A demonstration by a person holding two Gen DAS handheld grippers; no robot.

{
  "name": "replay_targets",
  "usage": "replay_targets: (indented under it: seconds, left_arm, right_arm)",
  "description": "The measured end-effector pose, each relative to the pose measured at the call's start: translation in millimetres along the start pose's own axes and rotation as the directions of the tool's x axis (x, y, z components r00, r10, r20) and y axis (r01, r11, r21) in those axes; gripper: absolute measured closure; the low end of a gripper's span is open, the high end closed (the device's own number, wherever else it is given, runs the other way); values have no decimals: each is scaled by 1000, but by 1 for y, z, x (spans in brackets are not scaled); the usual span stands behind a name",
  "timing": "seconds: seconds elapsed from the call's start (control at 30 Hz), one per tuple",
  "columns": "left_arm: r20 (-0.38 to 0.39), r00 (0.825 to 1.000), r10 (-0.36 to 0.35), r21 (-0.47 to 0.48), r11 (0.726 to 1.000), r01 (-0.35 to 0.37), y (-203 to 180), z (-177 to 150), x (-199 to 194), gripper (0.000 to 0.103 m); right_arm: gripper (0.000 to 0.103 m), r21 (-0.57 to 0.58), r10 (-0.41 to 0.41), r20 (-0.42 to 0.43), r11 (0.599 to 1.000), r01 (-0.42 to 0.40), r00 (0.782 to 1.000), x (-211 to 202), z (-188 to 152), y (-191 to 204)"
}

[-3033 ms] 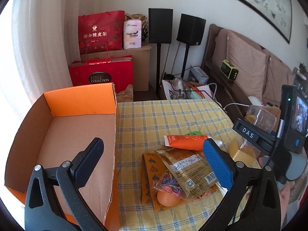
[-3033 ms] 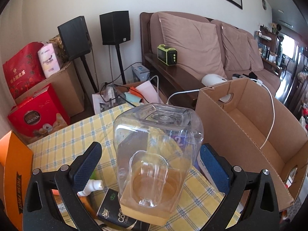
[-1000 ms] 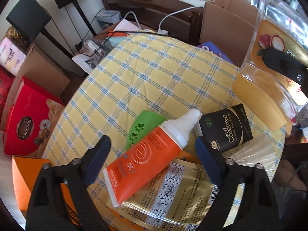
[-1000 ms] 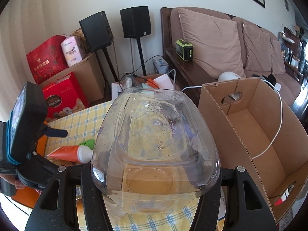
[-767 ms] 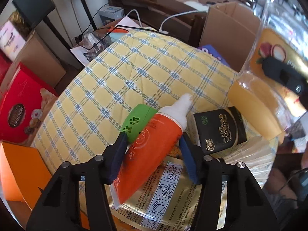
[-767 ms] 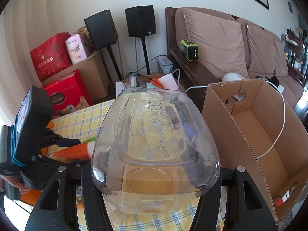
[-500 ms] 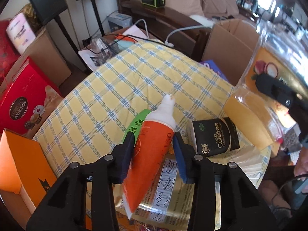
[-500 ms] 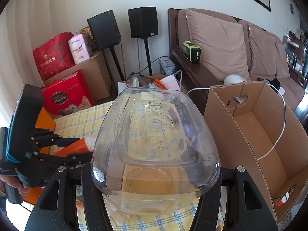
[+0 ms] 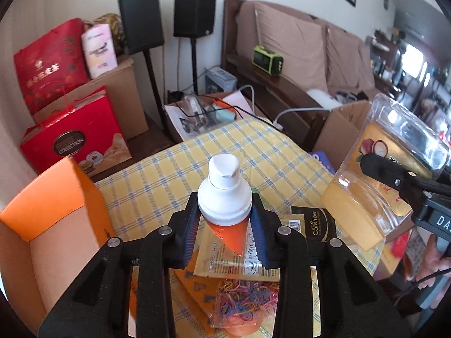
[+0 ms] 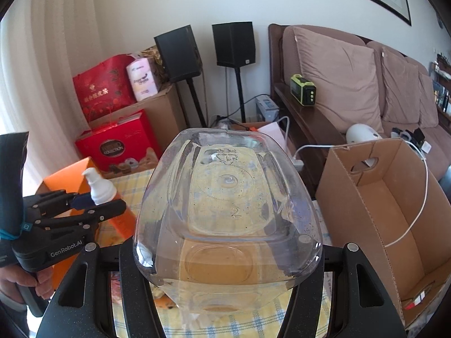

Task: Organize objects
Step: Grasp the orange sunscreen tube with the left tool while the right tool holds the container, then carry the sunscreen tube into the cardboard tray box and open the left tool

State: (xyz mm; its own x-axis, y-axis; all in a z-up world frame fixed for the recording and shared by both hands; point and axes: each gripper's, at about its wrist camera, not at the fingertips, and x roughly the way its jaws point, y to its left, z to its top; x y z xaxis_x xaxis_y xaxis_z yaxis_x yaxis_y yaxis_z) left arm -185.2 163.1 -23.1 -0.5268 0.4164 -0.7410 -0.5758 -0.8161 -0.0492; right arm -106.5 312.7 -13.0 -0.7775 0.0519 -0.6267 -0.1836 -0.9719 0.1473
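Note:
My left gripper (image 9: 224, 225) is shut on an orange tube with a white cap (image 9: 224, 194), lifted off the yellow checked table (image 9: 225, 152) with the cap pointing up and away. The tube (image 10: 104, 191) and the left gripper (image 10: 81, 200) also show at the left of the right wrist view. My right gripper (image 10: 225, 253) is shut on a clear plastic jar with a yellow label (image 10: 228, 219), held in the air; the jar (image 9: 389, 174) shows at the right of the left wrist view.
An open orange box (image 9: 56, 225) stands left of the table. An open brown cardboard box (image 10: 394, 211) stands to the right. On the table lie a gold sachet (image 9: 225, 259), a black packet (image 9: 315, 225) and a bag of coloured rubber bands (image 9: 245, 301).
My left gripper has shut on the orange tube and lifted it off the table, tilting it upright. My right gripper still holds the jar at about the same place.

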Motion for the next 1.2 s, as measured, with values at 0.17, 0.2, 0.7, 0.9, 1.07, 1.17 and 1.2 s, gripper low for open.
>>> replay_targets:
  seconds: [0.17,0.2,0.7,0.9,1.07,1.17,1.2]
  left_arm:
    - [53,998,20,-47,999,-18,13,-6,-25,71]
    - [62,998,24,-51,998,-21,14,-7,-30,71]
    - [117,984,137,-150,981,-119,66,-33,-122,71]
    - [82,972,220,-179,963,-202,95,-54,-138,71]
    - [22,963,270,-212,942,-259,123,-77,-138,71]
    - [-18,957,291,-225,931,-287,137,-94,-135,71]
    - [-31,954,299,-228,927,-297,142,-100,-135,71]
  right_arm:
    - [43,-5,67,-6,998,-67,998,-6,4,12]
    - [43,-7,75,-7,997,-75,997,-7,5,14]
    - [43,-58,232,-29,971,-234,972,-23,11,67]
    - [43,-96,292,-62,950,-297,954,-20,10,100]
    - [43,-136,348,-90,924,-357,933,-16,10,131]
    - [43,-159,374,-109,908,-388,921,-13,8,152]
    - [43,-166,382,-117,902,-398,917,-11,6,158]
